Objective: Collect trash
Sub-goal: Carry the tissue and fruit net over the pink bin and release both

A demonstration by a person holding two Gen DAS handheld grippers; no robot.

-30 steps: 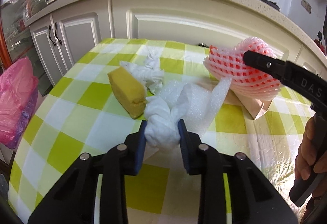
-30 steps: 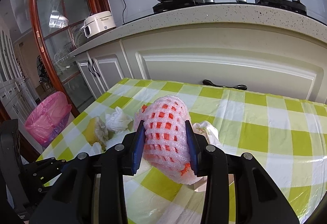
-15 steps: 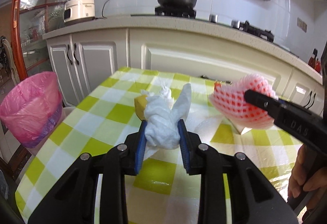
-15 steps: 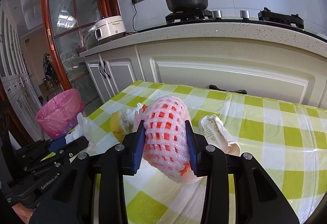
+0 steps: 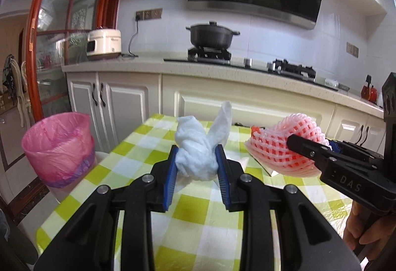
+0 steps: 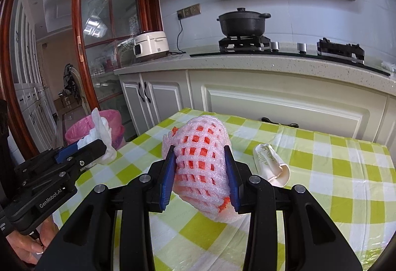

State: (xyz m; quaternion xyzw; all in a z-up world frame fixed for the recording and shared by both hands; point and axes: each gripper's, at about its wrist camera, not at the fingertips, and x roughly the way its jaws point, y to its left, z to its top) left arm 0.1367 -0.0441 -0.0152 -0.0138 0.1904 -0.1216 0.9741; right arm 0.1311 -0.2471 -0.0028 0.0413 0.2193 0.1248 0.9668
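Note:
My left gripper [image 5: 196,172] is shut on a crumpled white tissue wad [image 5: 198,154] and holds it up above the checked table [image 5: 198,229]. It shows at the left of the right wrist view [image 6: 99,147]. My right gripper [image 6: 200,174] is shut on a pink and red foam fruit net [image 6: 200,167], held above the table; the net also shows at the right of the left wrist view [image 5: 284,147]. A bin with a pink bag [image 5: 59,145] stands on the floor left of the table, also in the right wrist view [image 6: 79,128].
A crumpled paper cup [image 6: 271,164] lies on the green and white checked tablecloth. White kitchen cabinets [image 5: 222,102] and a counter with a rice cooker [image 5: 104,42] and black pot [image 5: 211,34] stand behind the table.
Both grippers have risen from the table with their loads. The tissue wad has lifted off the table, leaving the yellow sponge out of view. The pink bin has come into view at left.

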